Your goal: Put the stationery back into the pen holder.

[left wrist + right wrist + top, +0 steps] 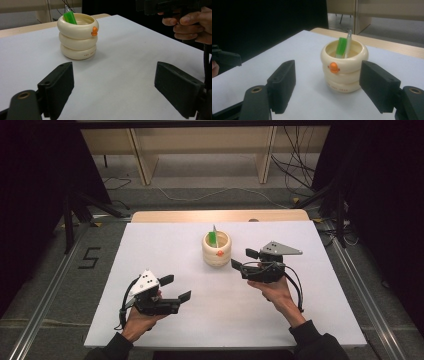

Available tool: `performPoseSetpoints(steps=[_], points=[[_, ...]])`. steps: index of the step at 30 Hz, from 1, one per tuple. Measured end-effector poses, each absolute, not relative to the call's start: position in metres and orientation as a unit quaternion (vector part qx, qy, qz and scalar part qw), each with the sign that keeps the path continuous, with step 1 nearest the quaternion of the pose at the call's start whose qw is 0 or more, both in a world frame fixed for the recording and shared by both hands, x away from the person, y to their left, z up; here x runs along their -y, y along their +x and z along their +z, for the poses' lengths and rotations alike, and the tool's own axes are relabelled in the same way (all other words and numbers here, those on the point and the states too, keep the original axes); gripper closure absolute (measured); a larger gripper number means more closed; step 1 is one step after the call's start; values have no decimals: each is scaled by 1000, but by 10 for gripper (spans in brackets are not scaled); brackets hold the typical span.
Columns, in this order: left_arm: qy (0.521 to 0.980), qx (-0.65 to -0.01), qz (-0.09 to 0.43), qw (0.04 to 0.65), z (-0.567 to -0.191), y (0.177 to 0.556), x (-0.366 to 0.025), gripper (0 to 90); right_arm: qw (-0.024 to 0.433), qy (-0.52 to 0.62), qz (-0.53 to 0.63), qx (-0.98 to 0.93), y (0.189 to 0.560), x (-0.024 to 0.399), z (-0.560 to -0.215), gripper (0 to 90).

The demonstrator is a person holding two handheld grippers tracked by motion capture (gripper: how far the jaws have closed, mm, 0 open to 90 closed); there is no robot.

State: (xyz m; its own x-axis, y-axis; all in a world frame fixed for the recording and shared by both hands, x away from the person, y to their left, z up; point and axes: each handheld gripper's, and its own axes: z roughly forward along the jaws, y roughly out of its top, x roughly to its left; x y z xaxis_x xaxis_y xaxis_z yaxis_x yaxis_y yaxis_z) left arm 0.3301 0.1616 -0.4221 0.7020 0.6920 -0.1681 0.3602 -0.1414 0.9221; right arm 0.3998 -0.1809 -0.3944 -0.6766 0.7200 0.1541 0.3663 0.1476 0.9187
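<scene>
A cream ringed cup (216, 249) with a small orange knob stands near the middle of the white table (150, 250), holding a green item (213, 238) that leans against its rim. The cup (78, 36) sits ahead and left in the left gripper view, and the cup (344, 66) is close ahead in the right gripper view. My left gripper (178, 287) is open at the front left, well apart from the cup. Just right of the cup, my right gripper (244, 261) is open and points at it. Nothing lies between either pair of jaws.
Past the table's far wooden edge (220, 215) are a floor with cables (295, 170) and wooden furniture legs. Dark curtains stand at both sides. Metal rails (45, 310) run along the floor beside the table.
</scene>
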Motion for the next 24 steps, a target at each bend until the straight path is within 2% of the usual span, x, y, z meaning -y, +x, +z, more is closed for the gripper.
performPoseSetpoints(steps=[24], points=[[739,-354,132,558,-421,330,-162,156,169,362,535,-744,371,207,-411,287]])
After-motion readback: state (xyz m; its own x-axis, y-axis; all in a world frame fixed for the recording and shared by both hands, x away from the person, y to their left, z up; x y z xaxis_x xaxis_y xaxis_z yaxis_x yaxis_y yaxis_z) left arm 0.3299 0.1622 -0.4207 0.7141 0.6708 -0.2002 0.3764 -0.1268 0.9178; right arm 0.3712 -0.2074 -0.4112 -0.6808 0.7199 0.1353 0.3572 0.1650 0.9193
